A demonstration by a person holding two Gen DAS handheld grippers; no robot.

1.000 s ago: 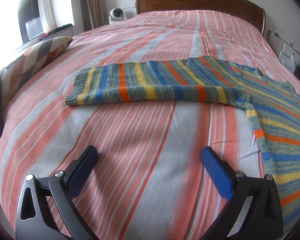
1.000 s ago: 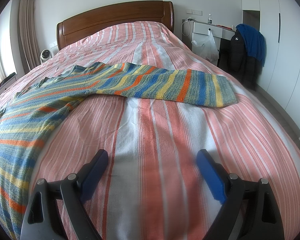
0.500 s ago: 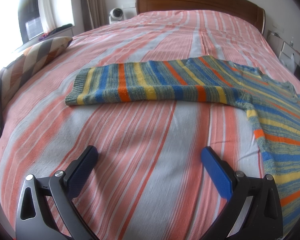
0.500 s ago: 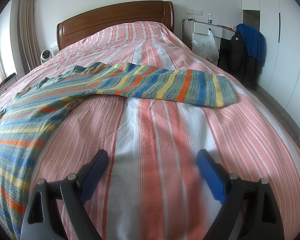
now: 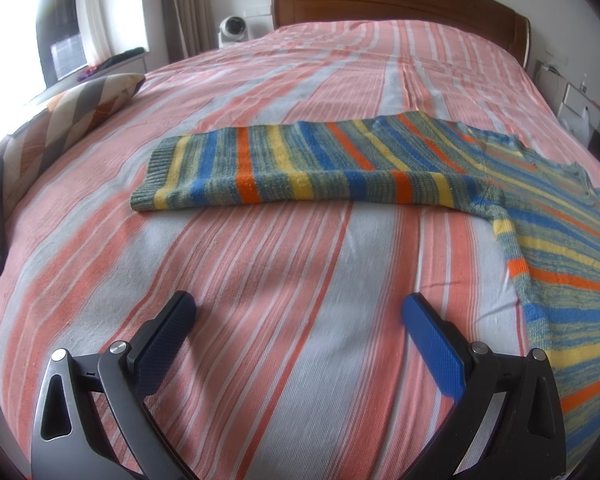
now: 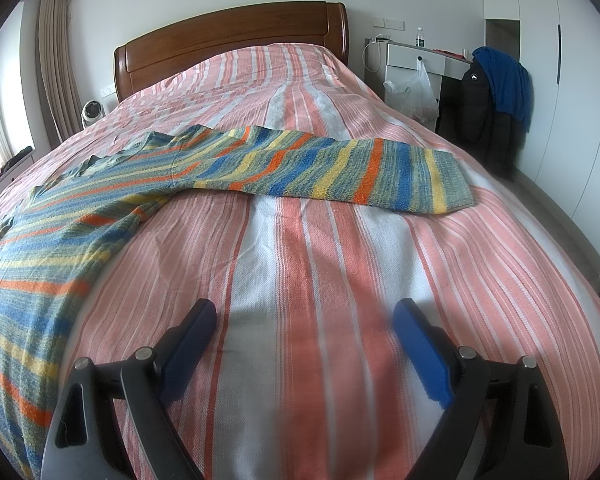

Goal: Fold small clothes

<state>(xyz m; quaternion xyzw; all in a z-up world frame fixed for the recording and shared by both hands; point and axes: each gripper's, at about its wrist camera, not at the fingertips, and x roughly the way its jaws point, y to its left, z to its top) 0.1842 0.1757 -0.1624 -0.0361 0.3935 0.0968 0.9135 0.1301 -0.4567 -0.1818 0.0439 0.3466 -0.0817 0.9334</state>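
Bedroom, start of a fold: I hold both grippers low over the near end of the bed [image 5: 260, 360], neither touching cloth. Closest to my left camera, the left gripper [image 5: 299, 310] has its blue fingers [image 5: 432, 340] spread wide with only striped bedspread between them. The right gripper [image 6: 304, 316] shows the same on its side, fingers [image 6: 418, 350] wide apart and empty.

Beyond them lies the striped sweater [image 5: 560, 240], flat and unfolded on the bedspread, its body between the two grippers: off to the right in the left view, off to the left in the right view. Each sleeve runs crosswise to the bed, across the line each gripper points along. The left sleeve [image 5: 300, 168] stretches away to the left and ends in a ribbed cuff [image 5: 156, 176]; the right sleeve [image 6: 332, 168] reaches out towards the wardrobe side.

I judge the next move turns on this: each sleeve lies ahead of and above its own gripper's fingers, long axis side to side, so each hand is the nearer one for its own sleeve. The body's edge sits nearer to the fingers than either cuff.

Further off, a patterned cushion [image 5: 76, 116] lies at the left edge, and the wooden headboard [image 6: 236, 44] closes the scene.
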